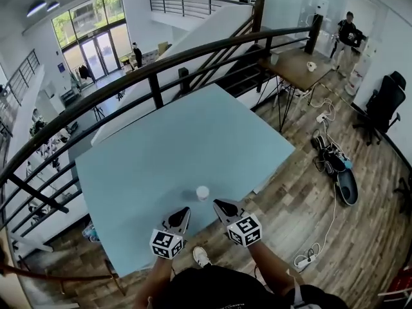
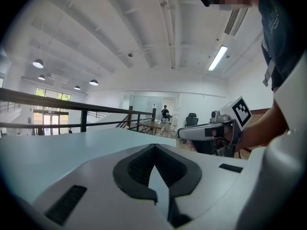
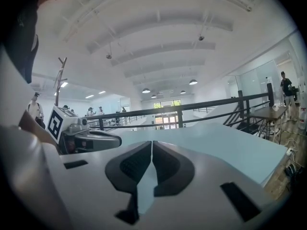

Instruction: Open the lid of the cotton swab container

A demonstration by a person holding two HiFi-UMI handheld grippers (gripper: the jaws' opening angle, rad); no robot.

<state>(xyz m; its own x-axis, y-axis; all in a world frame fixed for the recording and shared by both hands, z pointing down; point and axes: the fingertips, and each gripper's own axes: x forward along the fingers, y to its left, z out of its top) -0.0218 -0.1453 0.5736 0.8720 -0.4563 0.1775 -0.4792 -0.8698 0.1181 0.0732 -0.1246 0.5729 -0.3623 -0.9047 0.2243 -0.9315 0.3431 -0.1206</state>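
The left gripper [image 1: 183, 212] hovers over the near edge of the light-blue table [image 1: 161, 153], its jaws pressed together with nothing between them. Just ahead and to its right stands the small white cotton swab container [image 1: 203, 192] on the table, between the two gripper tips and touching neither. Beside it, the right gripper [image 1: 219, 204] is likewise closed and empty.

Left gripper [image 1: 183, 211], right gripper [image 1: 219, 205] side by side, low before torso, tips converging. Forearms reach forward. Fingers of both pressed together, nothing between.
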